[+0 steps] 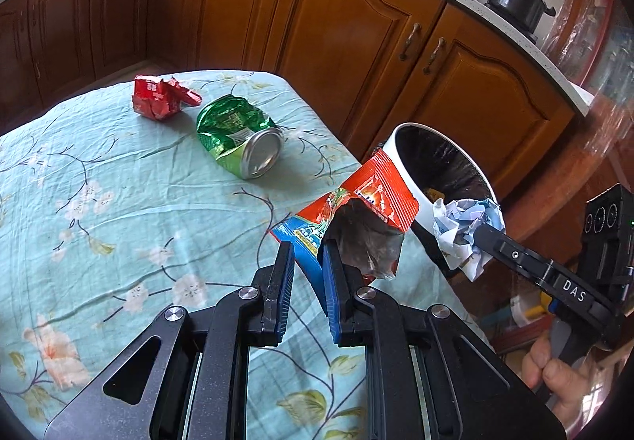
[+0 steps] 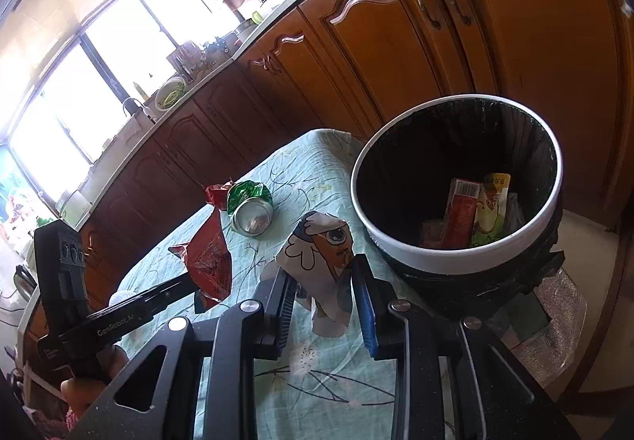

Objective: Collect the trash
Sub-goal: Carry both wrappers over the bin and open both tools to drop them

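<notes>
My left gripper (image 1: 309,261) is shut on a red and blue snack bag (image 1: 356,214), held up over the table's right edge near the bin. In the right wrist view the same bag (image 2: 210,265) hangs from the left gripper (image 2: 192,281). My right gripper (image 2: 323,285) is shut on a crumpled paper with a cartoon print (image 2: 321,261), just short of the bin. The left wrist view shows this paper (image 1: 461,228) at the bin's rim. The white bin with a black liner (image 2: 455,261) (image 1: 412,182) holds a red packet (image 2: 461,214) and a yellow one (image 2: 491,206).
A crushed green can (image 1: 241,142) (image 2: 251,208) and a crumpled red wrapper (image 1: 160,97) (image 2: 216,194) lie on the teal floral tablecloth (image 1: 99,182) (image 2: 317,360). Wooden cabinets (image 1: 356,43) stand close behind the table and bin. A hand (image 1: 554,372) grips the right tool's handle.
</notes>
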Available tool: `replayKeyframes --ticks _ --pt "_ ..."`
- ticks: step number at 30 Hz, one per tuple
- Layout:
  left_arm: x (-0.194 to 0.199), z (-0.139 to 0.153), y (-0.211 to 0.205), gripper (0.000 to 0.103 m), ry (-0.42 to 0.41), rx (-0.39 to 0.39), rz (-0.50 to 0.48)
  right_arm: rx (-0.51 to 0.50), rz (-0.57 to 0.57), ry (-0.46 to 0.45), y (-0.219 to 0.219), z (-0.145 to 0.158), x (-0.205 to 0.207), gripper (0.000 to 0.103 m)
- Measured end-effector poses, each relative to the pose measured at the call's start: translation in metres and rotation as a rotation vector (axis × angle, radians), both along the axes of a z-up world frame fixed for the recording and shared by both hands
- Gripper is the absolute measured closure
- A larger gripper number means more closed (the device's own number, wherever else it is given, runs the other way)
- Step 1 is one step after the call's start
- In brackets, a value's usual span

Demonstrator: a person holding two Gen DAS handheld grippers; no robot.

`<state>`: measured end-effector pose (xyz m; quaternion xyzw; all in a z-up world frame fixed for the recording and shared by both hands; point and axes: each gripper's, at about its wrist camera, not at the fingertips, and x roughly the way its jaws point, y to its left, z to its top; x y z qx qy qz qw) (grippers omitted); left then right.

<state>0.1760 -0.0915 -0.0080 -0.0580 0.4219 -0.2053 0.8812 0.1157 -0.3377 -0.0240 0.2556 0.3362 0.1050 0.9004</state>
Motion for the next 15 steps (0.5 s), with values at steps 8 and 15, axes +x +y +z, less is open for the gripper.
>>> replayKeyframes --ticks 8,15 --pt "0.002 0.007 -0.026 0.089 -0.022 0.018 -0.046 0.006 -0.044 -0.017 -0.021 0.004 -0.006 0.074" --pt "0.004 0.009 -0.044 0.089 -0.028 0.027 -0.077 0.009 -0.074 -0.023 -0.037 0.005 -0.007 0.074"
